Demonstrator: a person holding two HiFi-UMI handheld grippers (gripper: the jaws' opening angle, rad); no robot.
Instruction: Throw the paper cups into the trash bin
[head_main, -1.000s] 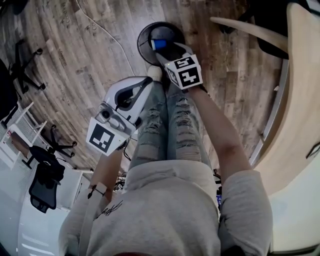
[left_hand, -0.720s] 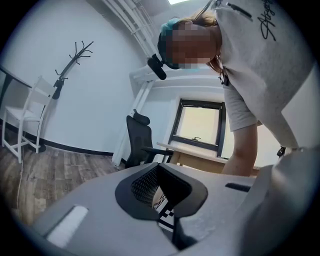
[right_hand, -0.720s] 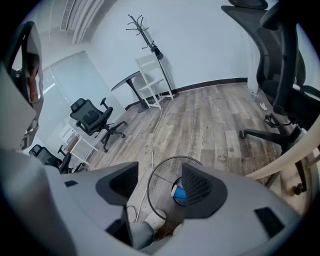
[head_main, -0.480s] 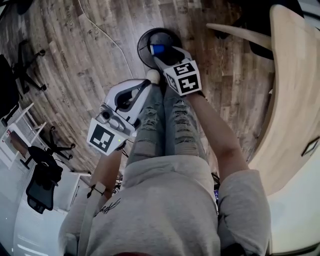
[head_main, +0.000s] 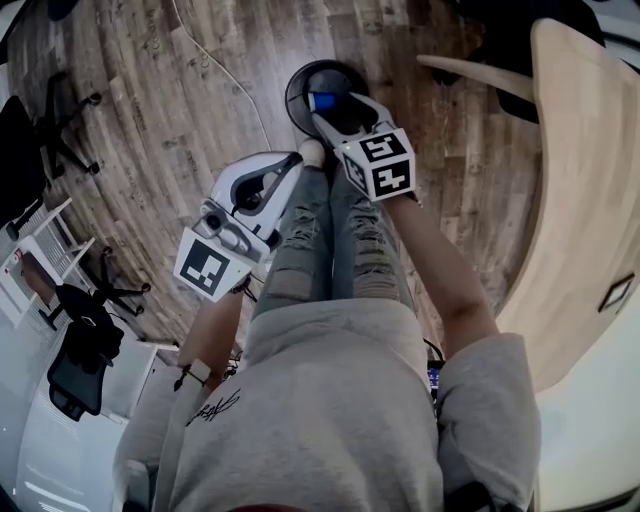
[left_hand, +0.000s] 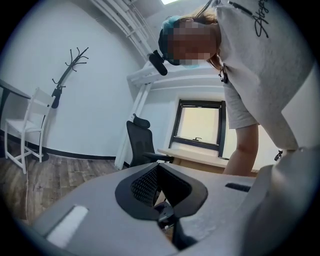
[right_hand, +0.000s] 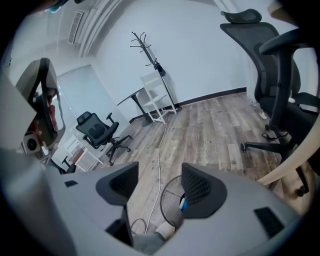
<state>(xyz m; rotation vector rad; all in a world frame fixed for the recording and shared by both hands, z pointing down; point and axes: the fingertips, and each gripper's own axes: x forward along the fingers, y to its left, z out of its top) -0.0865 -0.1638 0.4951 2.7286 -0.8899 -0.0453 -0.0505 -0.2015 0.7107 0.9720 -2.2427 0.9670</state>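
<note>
My right gripper (head_main: 335, 105) is wide open and holds nothing. Right under it, the blue paper cup (head_main: 320, 101) lies in the round trash bin (head_main: 292, 95). My left gripper (left_hand: 157, 185) is squeezed together, empty. The floor (head_main: 180, 110) is wood, with a table (head_main: 590, 200) nearby.

Right hand-held gripper (head_main: 336, 104) farther from bin (head_main: 296, 100)
</note>
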